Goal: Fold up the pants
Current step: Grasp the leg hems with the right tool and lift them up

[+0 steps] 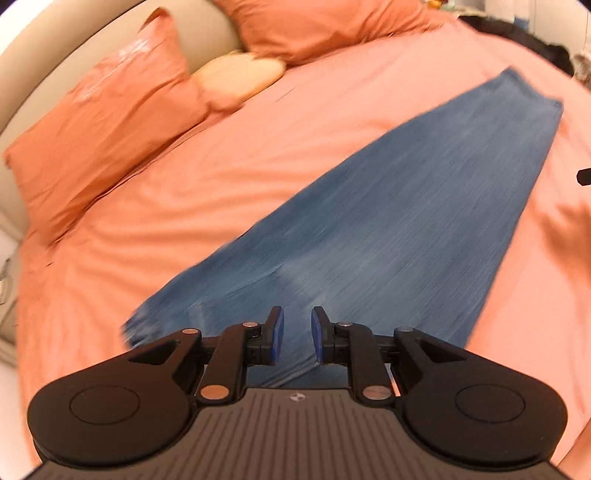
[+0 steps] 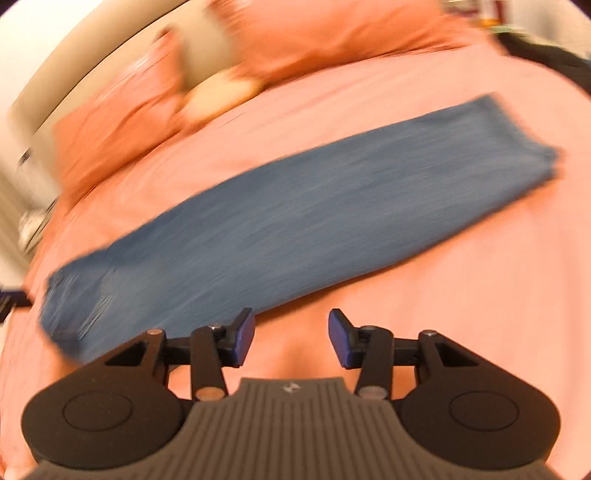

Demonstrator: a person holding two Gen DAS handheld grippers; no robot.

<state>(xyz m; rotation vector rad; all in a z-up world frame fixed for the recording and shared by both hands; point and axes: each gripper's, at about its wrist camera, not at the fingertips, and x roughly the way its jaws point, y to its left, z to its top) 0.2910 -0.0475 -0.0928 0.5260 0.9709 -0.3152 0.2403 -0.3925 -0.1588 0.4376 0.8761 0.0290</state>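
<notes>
Blue jeans [image 1: 406, 214] lie flat on the salmon bed cover [image 1: 221, 177] as one long strip, folded lengthwise. In the left wrist view they run from under my left gripper [image 1: 297, 314] to the far right. That gripper hovers over the near end with a narrow gap between its blue pads and nothing in it. In the right wrist view the jeans [image 2: 295, 221] stretch from lower left to upper right. My right gripper [image 2: 291, 317] hangs over the bare bed cover [image 2: 461, 314] beside their near edge, jaws wide apart and empty. Both views are blurred.
Two orange pillows [image 1: 103, 140] [image 1: 325, 26] and a pale cushion [image 1: 236, 79] lie at the bed's head against a beige headboard [image 1: 37, 40]. Dark clothing [image 1: 524, 40] sits at the far right edge. A small dark tip [image 1: 583, 175] pokes in from the right.
</notes>
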